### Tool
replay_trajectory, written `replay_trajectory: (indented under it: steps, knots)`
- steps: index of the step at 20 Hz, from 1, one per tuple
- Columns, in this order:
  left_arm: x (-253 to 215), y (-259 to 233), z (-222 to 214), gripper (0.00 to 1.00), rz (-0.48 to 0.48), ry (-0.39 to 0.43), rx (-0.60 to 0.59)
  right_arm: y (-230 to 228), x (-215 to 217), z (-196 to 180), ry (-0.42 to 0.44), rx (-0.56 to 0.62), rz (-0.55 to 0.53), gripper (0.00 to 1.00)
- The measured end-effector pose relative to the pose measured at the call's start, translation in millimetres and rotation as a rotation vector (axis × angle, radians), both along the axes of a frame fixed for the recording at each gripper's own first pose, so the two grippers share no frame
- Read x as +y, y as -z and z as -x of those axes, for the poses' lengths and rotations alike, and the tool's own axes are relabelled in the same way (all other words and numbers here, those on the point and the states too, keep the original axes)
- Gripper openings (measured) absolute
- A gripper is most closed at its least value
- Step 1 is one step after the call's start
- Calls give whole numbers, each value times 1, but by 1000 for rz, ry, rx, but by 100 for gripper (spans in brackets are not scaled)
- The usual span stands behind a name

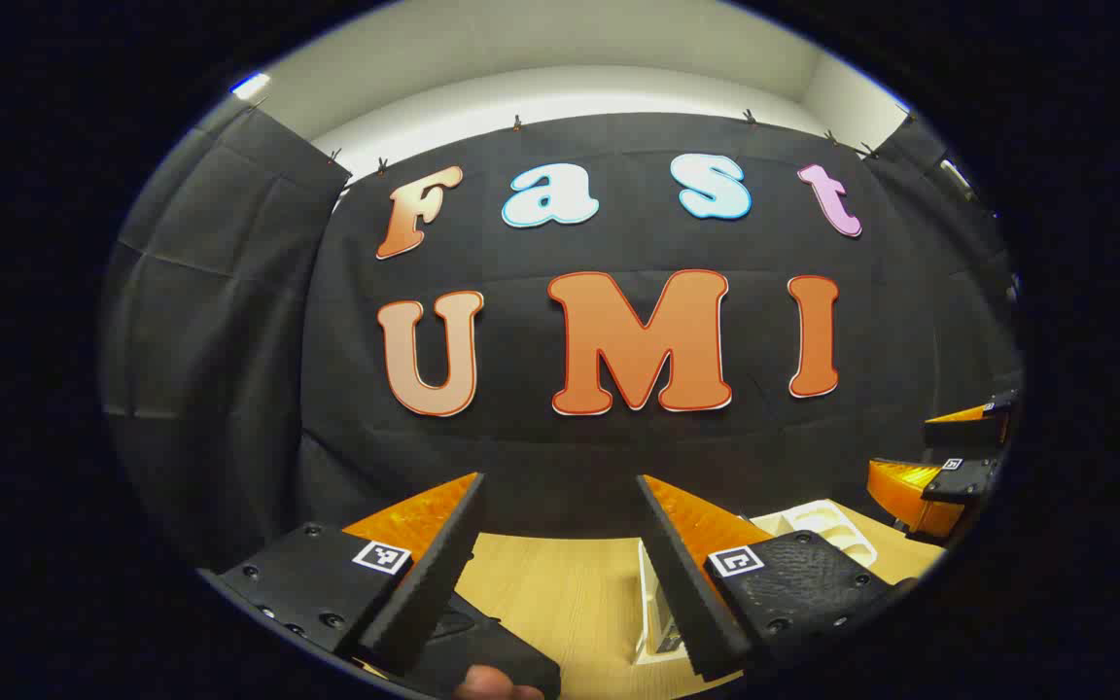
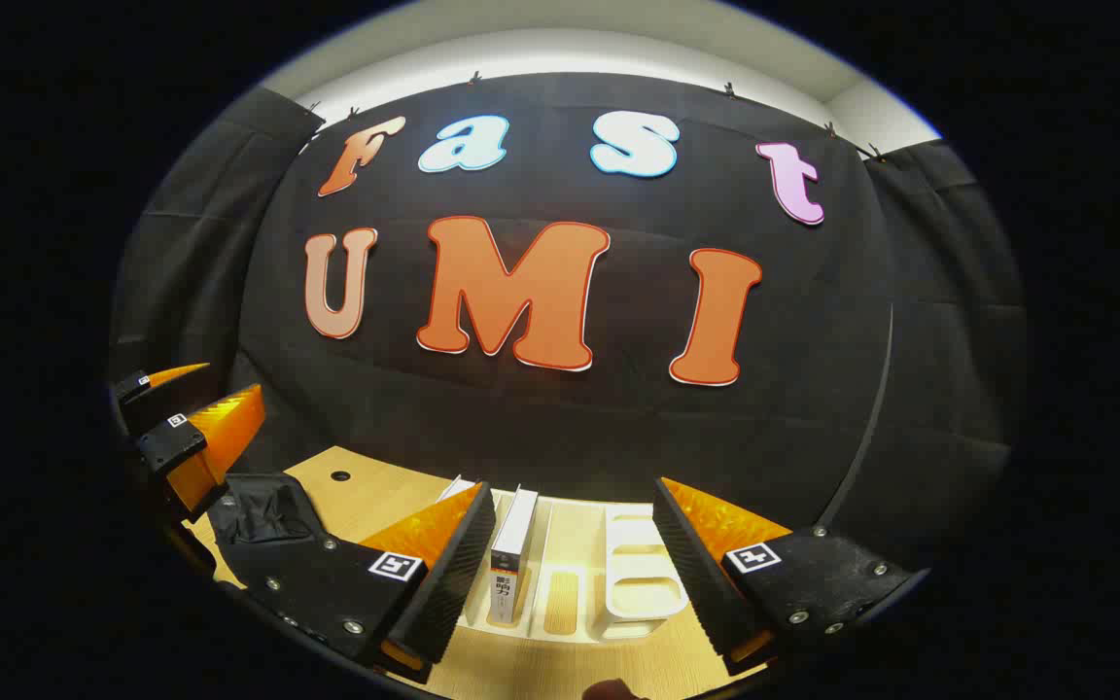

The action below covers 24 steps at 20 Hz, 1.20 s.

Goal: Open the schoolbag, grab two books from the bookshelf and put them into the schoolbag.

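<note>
Grippers: left gripper [image 1: 560, 574] and right gripper [image 2: 575, 574] are held apart, nothing grasped.
Schoolbag [image 2: 263, 515]: lies left on the table [image 2: 560, 671].
Book [image 2: 511, 549]: stands in the bookshelf [image 2: 633, 593].
Progress: nothing is packed yet.

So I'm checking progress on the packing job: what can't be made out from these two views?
- Schoolbag, right gripper view: cut off by the right gripper's finger, so open or closed is unclear.
- Bookshelf: how many books besides the upright book is hidden by that finger.
- Bookshelf, left gripper view: mostly behind the left gripper's finger.
</note>
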State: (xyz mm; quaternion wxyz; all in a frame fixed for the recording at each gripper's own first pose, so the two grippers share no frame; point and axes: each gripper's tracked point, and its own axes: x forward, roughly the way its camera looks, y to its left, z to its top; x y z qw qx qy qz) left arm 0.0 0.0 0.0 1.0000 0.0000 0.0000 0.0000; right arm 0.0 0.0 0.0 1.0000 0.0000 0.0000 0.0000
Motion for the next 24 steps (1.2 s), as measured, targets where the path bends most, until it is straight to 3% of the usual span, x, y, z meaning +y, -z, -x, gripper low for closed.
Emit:
replay_trajectory:
  steps: [6, 17, 24]
  knots:
    - [-13, 1, 5, 96, -40, 13, -4, 0, 2, 1, -22, -8, 3, 97]
    - [-23, 5, 20, 95, -27, 30, 10, -1, -3, 12, -27, -19, 12, 97]
    - [-34, 18, 26, 95, -107, 26, 31, 4, -26, 22, -15, -17, 19, 98]
